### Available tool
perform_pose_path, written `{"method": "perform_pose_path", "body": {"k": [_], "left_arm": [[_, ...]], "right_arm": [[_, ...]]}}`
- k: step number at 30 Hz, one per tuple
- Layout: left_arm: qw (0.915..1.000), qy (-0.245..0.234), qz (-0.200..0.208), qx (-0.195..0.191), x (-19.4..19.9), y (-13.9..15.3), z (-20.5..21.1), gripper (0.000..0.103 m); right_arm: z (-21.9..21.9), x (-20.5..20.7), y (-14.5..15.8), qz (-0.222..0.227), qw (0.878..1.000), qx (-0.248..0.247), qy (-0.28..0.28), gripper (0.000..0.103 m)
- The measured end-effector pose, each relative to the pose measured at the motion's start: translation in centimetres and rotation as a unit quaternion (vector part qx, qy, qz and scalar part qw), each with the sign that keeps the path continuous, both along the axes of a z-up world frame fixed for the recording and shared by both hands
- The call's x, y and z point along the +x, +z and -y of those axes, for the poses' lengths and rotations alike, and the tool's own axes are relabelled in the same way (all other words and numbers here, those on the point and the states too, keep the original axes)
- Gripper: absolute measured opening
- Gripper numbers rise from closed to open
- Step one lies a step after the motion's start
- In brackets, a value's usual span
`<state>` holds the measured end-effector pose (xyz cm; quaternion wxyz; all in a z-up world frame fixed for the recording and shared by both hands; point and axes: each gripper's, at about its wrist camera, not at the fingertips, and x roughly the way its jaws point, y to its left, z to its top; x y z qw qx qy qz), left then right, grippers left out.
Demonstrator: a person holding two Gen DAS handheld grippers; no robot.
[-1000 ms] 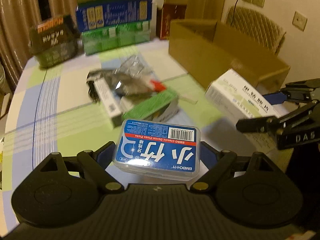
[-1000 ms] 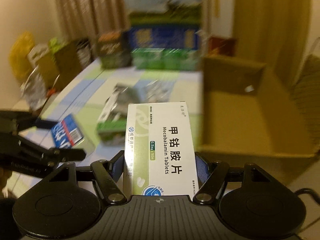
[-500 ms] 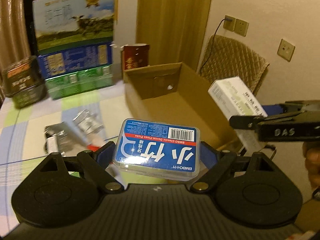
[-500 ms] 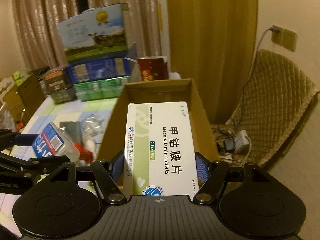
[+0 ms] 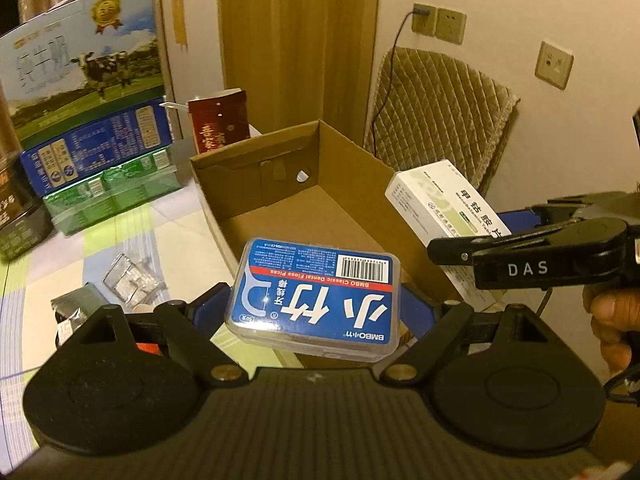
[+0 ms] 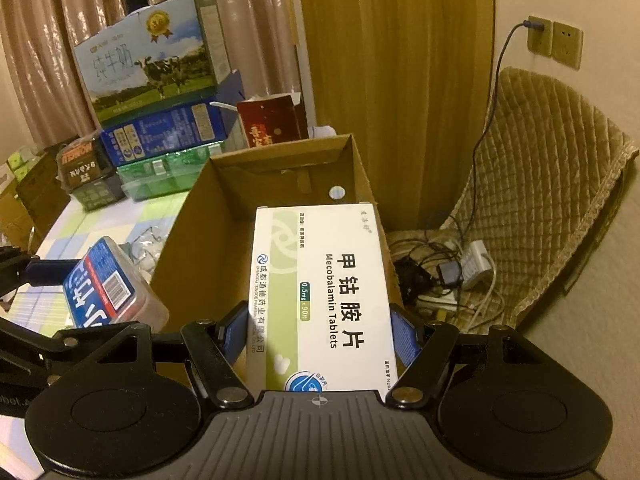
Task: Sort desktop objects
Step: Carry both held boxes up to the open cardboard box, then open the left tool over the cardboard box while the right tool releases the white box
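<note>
**Both grippers loaded beside the open carton**

Presently my left gripper (image 5: 314, 312) stands wide, its blue pads pressed against the short ends of the dental floss box (image 5: 316, 296), a clear plastic case with a blue and white label and a barcode. The case lies flat and crosswise between the fingers, label up, and hangs over the near left edge of the cardboard box (image 5: 340, 216).

My right gripper (image 6: 318, 336) is set at a middling width and clamps the tablet box (image 6: 324, 296), a white and green carton printed "Mecobalamin Tablets". That carton runs lengthwise between the pads, its far end reaching well forward of the fingertips and over the interior of the cardboard box (image 6: 192, 248). In the left wrist view the same carton (image 5: 440, 200) appears at the right, above the cardboard box's right wall, with the black side arm of the right gripper marked "DAS" in front of it and a hand (image 5: 612, 320) at the frame edge.

Beyond the grippers, the cardboard box stands open-topped and shows a bare floor where visible. To its left, on the checked tablecloth (image 5: 180, 240), lie small clear packets (image 5: 128, 284) and other loose items too obscured to identify. Stacked milk cartons (image 5: 84, 80) and a red box (image 5: 220, 120) stand at the table's far side. A quilted chair (image 6: 540, 180) stands against the wall to the right.
</note>
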<state>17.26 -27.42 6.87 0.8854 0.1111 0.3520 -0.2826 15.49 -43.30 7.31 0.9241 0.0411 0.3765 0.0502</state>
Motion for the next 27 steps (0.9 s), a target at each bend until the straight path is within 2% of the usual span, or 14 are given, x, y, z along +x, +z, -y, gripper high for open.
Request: {"method": "perform_pose_path", "body": {"k": [12,18,20,27], "left_arm": [[0.9988,-0.047,-0.009,0.007,1.9,-1.8,2.1,0.086],[0.9986,-0.048,-0.020,0.015,2.9,-2.7,3.0,0.087],[0.9988,-0.043,-0.016,0.015,2.9,-2.8,3.0,0.091],[0.9995,-0.028,-0.011,0.008,2.3,-2.5,1.4,0.091]], "right_arm": [[0.9,1.3,-1.0,-0.001,1.000,0.003,-0.009,0.068],[1.0,1.6,-1.1,-0.003,1.000,0.003,-0.010,0.068],[1.0,1.7,-1.1,-0.003,1.000,0.001,-0.009,0.068],[0.2,2.0,-1.3,-0.004,1.000,0.005,0.002,0.068]]}}
